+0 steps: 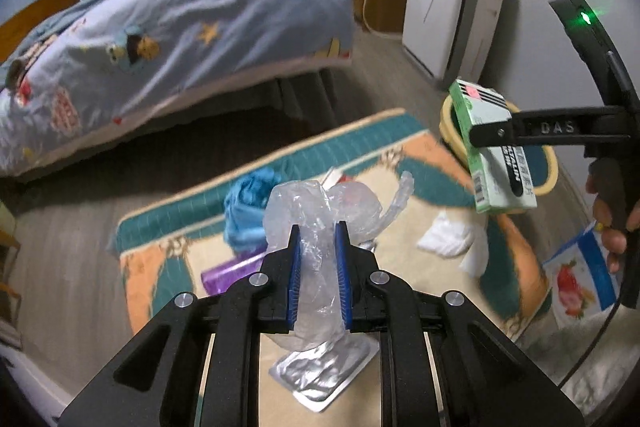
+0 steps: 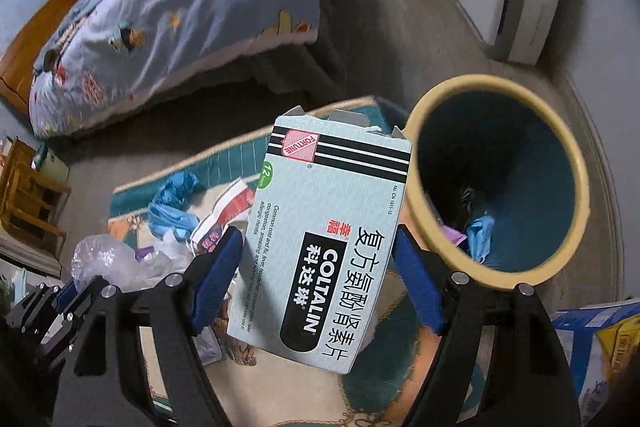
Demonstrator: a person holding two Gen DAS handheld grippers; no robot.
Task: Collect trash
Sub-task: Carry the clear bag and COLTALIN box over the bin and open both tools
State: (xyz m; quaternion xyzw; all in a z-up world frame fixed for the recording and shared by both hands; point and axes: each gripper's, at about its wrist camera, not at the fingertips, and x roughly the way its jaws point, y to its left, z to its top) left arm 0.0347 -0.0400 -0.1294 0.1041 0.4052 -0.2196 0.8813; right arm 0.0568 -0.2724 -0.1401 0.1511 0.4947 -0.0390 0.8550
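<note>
Right gripper (image 2: 320, 283) clamped on the medicine box (image 2: 328, 239), just left of the trash bin (image 2: 416, 187). Left gripper (image 1: 318, 267) pinching a clear plastic bag (image 1: 320, 211) above the rug (image 1: 168, 259). Mid-haul, probably (bin nearly reached). Next: carry right, over the rim, then release.

rug (image 1: 400, 135) sits on the floor in front of the bed (image 1: 180, 27), bin (image 2: 500, 179) at its right end, loose wrappers (image 2: 176, 203) scattered on the left half, air purifier (image 1: 448, 7) behind the bin against the wall
</note>
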